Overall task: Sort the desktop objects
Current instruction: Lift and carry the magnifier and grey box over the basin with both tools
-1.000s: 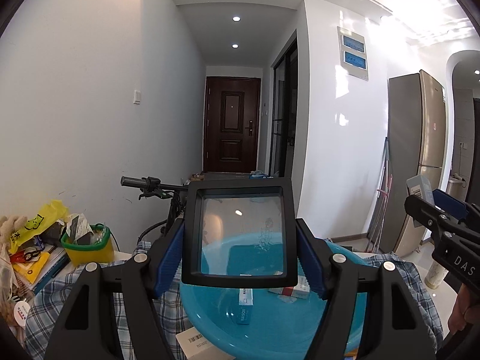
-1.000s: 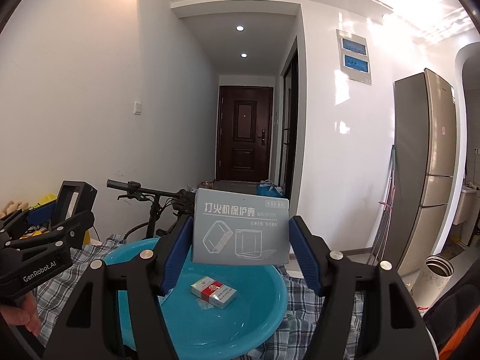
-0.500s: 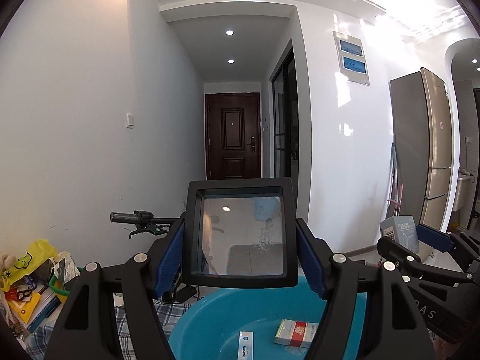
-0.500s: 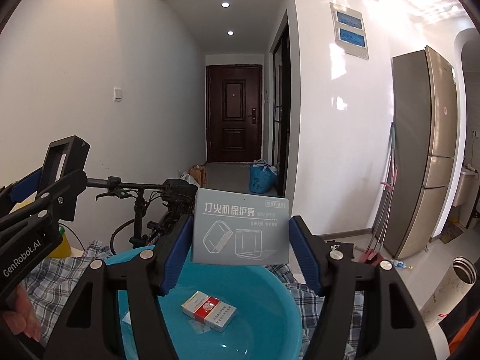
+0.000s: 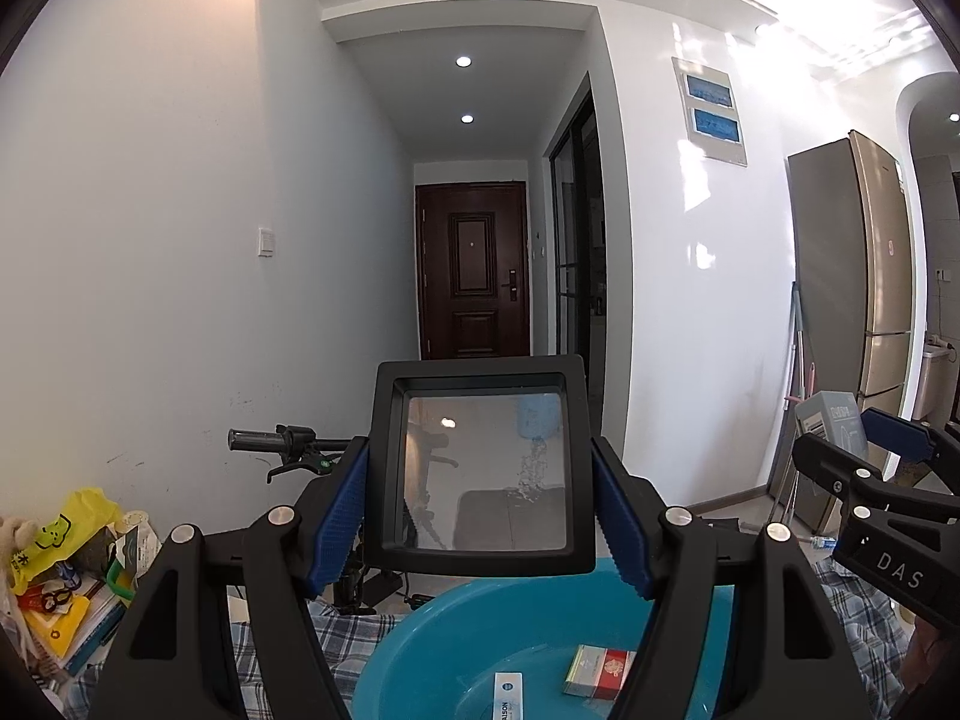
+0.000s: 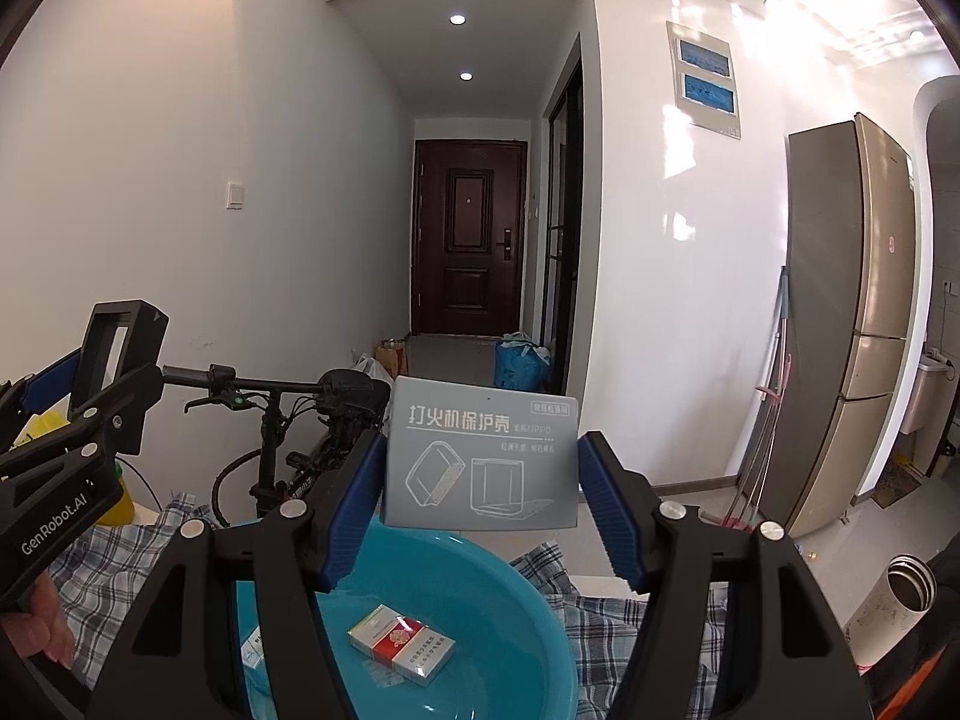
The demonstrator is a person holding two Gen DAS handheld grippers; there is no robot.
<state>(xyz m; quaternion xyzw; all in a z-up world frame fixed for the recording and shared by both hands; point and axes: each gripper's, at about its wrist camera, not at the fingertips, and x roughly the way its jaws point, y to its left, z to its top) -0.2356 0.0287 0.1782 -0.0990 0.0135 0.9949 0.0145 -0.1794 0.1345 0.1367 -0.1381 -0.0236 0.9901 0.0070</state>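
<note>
Left gripper [image 5: 480,519] fingers pinching black-framed magnifier [image 5: 483,468], upright above blue basin [image 5: 432,660]. Right gripper [image 6: 480,501] fingers pinching grey box [image 6: 483,462] above same basin. Cigarette pack [image 6: 401,643] inside basin, on checked-cloth counter [image 6: 606,618]. Bicycle [image 6: 276,420] behind.

Bright, sharp; sun glare upper right, fisheye-warped edges.

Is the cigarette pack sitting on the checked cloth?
No, the cigarette pack lies inside the blue basin, which itself stands on the checked cloth.
</note>
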